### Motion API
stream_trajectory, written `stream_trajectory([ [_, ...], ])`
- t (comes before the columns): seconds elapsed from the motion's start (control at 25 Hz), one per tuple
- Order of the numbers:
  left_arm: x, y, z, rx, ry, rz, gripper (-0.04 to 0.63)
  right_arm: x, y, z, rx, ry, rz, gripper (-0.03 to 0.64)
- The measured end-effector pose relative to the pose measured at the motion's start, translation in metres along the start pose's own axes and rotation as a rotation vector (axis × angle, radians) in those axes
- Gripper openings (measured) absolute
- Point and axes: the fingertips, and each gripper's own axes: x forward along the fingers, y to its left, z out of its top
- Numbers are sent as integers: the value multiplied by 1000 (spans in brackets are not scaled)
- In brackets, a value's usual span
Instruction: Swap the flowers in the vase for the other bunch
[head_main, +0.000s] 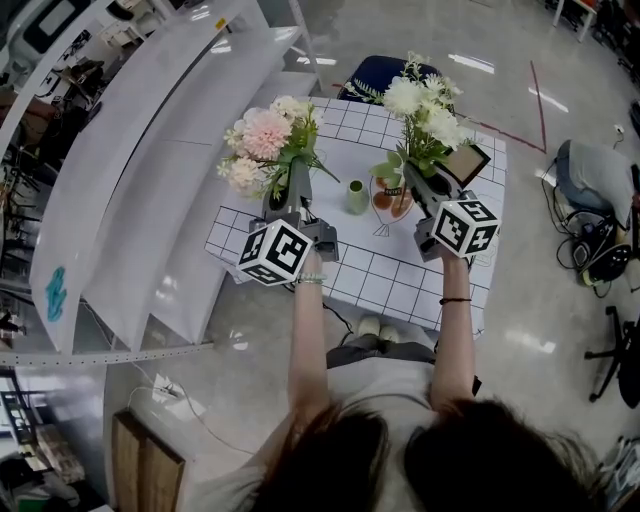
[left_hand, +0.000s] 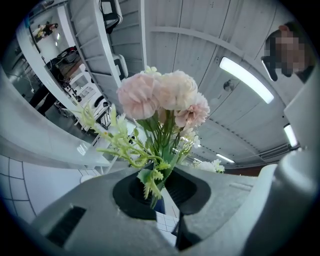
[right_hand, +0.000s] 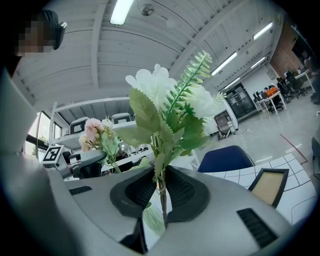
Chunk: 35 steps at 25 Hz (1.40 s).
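Now left tongs (left_hand: 156, 192) clamp pink flowers (left_hand: 162, 97), right tongs (right_hand: 163, 194) white flowers (right_hand: 165, 90), green vase (head_main: 357, 197) between.

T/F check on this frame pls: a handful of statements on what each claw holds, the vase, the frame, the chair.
1. The left claw is shut on the stems of the pink bunch. True.
2. The right claw is empty. False: it is shut on the stems of the white bunch.
3. The white bunch stands in the green vase. False: the right claw holds it up, and the vase has no flowers in it.
4. A picture frame is on the table near the right claw. True.
5. The chair beyond the table is red. False: it is blue.
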Motion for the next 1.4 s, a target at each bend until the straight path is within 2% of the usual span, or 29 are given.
stream_trajectory([
  [0.96,-12,13,-17,156,98,44,46,7,11,-8,12,1,15,54],
  [1.4,-16,15,-16,143,79,32,48,5,9,-7,16,-3,14,54],
])
